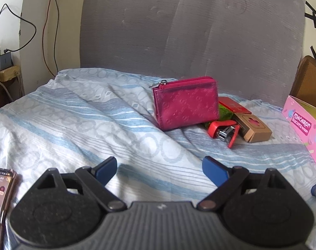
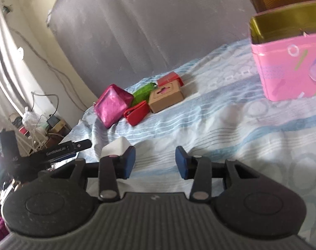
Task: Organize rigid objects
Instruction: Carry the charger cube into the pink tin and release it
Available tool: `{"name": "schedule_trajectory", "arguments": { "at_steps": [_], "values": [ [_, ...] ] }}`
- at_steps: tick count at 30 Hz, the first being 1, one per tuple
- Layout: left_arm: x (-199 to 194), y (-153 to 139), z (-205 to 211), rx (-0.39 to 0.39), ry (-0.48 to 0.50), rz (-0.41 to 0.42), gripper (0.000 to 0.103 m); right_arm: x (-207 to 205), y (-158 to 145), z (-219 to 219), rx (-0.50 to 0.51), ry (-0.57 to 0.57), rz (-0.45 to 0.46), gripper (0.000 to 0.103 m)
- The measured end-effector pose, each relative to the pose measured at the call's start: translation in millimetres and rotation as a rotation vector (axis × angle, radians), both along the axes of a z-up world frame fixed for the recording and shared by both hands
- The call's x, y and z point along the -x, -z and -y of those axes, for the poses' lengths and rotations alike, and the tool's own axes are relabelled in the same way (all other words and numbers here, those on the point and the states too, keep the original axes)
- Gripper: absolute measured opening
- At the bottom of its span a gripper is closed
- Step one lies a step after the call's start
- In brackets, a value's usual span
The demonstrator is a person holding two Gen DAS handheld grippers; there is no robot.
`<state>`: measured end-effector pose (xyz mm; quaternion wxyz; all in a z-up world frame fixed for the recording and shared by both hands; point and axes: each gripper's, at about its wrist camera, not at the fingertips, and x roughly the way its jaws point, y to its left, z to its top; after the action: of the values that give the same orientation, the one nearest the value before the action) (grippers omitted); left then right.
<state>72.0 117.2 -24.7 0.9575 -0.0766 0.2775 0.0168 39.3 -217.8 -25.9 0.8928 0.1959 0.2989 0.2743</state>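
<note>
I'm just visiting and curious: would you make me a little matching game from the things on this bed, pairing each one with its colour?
Things:
1. zip pouch
2. stapler
3. small carton with a cut-out
4. biscuit tin

Colours:
A. brown cardboard
B. pale pink outside, gold inside
C. deep magenta
D. red with a metal middle

Pairs: 1-C, 2-D, 3-A, 4-B

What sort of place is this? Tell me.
Most likely a bedroom: a bed under a patterned blue sheet, a grey padded headboard behind it, and cables trailing down the wall beside it.
</note>
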Motion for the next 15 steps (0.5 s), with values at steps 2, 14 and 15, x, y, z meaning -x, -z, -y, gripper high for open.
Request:
{"name": "schedule_trajectory", "arguments": {
  "at_steps": [2,14,15],
  "values": [
    [3,-1,1,-0.003,0.006,0.010,0.092,3,-2,-6,0.025,-0.026,0.029,0.046],
    [27,-12,10,0.236,0.162,-0.042,0.073,9,-5,-25,0.105,-0.108,0.084,0.052],
    [28,-15,11,0.258,0.183,-0.056,0.070,9,-5,-27,0.116,-0.116,0.084,0.052]
  ]
}}
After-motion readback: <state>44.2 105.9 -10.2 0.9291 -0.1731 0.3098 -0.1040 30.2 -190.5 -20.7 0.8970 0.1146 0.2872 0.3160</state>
